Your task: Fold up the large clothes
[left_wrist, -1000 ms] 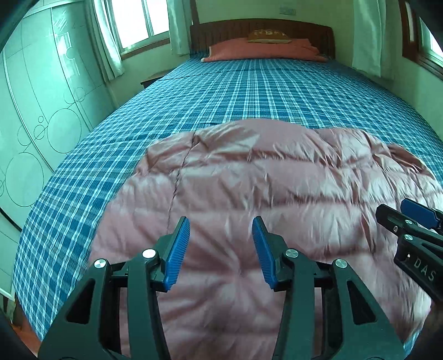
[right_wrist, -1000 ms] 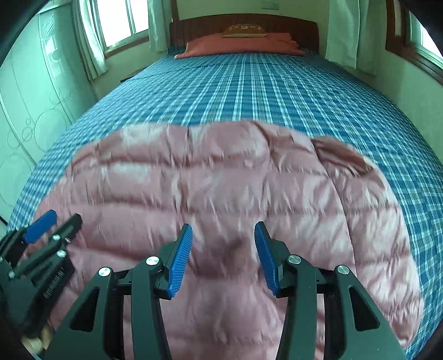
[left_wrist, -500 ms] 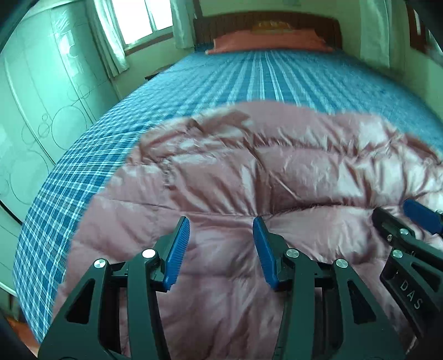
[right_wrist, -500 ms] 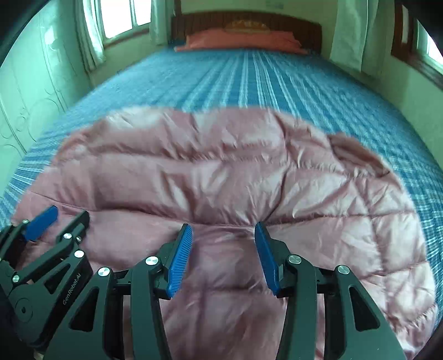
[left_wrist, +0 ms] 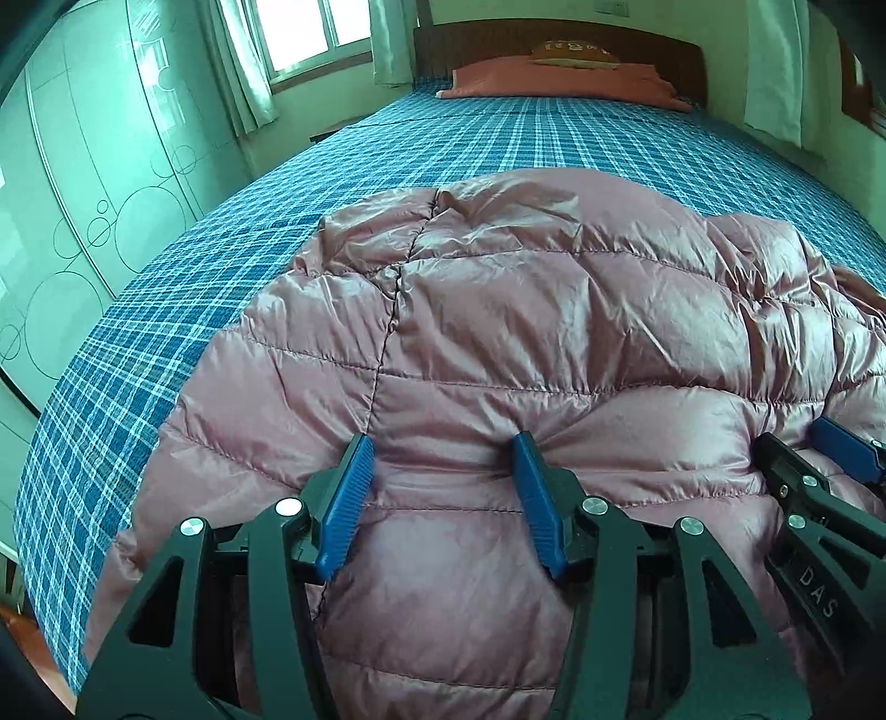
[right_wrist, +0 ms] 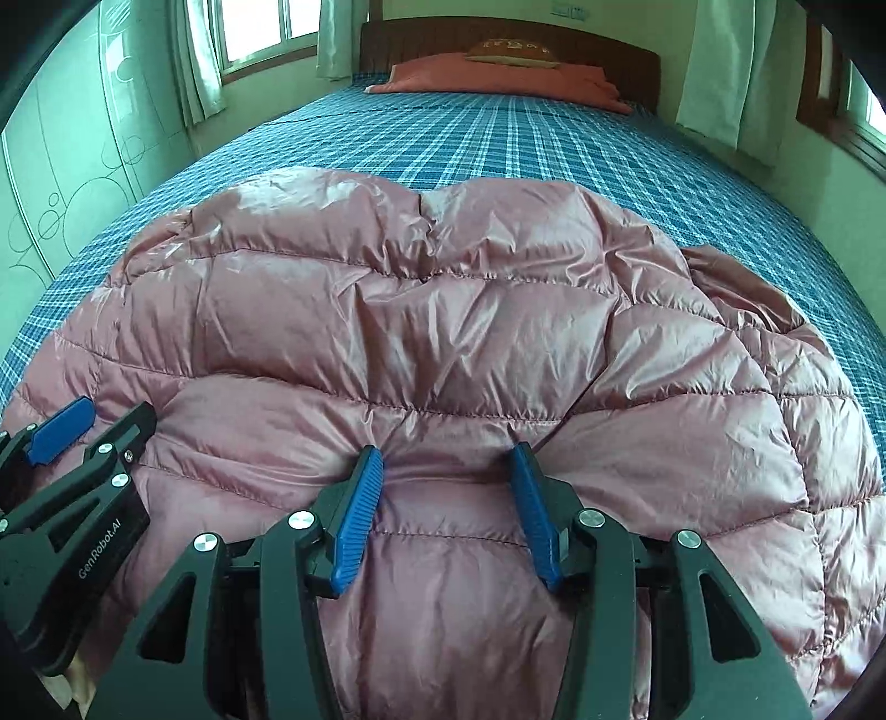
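Observation:
A large pink quilted down jacket (left_wrist: pixel 554 310) lies spread on the bed, also in the right wrist view (right_wrist: pixel 443 310). My left gripper (left_wrist: pixel 443 448) is open, its blue fingertips pressed into the near part of the jacket with a ridge of fabric between them. My right gripper (right_wrist: pixel 446 459) is open the same way, fingertips pressing into a fold of the jacket further right. Each gripper shows at the edge of the other's view: the right gripper (left_wrist: pixel 819 471) and the left gripper (right_wrist: pixel 83 432).
The bed has a blue plaid sheet (left_wrist: pixel 498 138), an orange pillow (left_wrist: pixel 565 83) and a dark wooden headboard (right_wrist: pixel 509 39) at the far end. A pale green wardrobe (left_wrist: pixel 83 194) stands to the left. Curtained windows (right_wrist: pixel 720 66) flank the bed.
Both grippers have moved down and forward onto the jacket; their open fingertips now press into the fabric, which bulges between them. The jaws stay open.

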A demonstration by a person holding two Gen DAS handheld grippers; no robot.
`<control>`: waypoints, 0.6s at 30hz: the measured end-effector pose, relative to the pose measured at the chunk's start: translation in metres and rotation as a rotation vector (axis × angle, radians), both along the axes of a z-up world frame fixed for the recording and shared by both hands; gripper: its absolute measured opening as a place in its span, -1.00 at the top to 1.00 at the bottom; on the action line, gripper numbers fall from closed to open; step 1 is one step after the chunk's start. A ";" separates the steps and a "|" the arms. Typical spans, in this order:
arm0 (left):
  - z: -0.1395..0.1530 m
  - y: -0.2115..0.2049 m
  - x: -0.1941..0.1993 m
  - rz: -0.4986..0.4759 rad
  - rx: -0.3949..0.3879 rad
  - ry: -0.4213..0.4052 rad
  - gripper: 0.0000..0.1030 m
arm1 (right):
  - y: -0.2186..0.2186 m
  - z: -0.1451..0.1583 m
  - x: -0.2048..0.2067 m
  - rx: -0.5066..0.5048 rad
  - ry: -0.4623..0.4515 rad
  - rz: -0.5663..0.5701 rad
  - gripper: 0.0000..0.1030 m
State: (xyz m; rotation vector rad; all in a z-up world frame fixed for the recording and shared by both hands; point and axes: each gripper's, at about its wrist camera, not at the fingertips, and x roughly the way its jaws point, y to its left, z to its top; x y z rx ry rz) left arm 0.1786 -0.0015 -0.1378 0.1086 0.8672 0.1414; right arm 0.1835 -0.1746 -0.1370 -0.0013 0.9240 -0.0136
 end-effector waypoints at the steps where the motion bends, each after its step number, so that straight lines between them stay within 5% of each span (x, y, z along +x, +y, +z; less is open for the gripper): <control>1: 0.000 0.000 0.000 0.000 -0.001 0.000 -0.01 | 0.001 0.000 -0.001 0.000 -0.001 0.000 0.06; 8: 0.006 0.004 -0.004 -0.002 -0.022 -0.002 -0.01 | 0.002 -0.001 -0.004 -0.004 -0.012 0.000 0.06; 18: 0.033 0.058 -0.048 0.079 -0.178 -0.022 -0.24 | 0.001 0.000 -0.008 0.007 -0.021 0.001 0.06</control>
